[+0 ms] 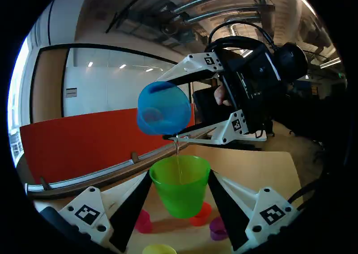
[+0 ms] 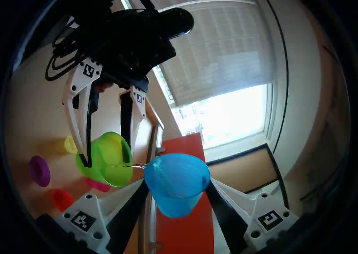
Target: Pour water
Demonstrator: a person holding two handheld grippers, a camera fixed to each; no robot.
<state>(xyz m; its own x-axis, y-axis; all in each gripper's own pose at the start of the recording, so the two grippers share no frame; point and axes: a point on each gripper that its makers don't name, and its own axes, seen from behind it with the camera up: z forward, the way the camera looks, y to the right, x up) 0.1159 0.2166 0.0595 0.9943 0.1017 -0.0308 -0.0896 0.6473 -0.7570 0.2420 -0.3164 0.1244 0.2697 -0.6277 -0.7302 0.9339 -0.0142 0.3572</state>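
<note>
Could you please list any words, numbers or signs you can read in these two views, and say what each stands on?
No text can be read.
The wall notice: too small and blurred to read.
The markers on the left hand-held gripper and right hand-held gripper: black-and-white patterns, no letters.
The blue cup and green cup: no print visible.

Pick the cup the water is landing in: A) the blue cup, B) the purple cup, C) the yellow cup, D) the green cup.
D: a thin stream of water runs from the lip of the tilted blue cup down into the green cup, which the left gripper holds.
</note>
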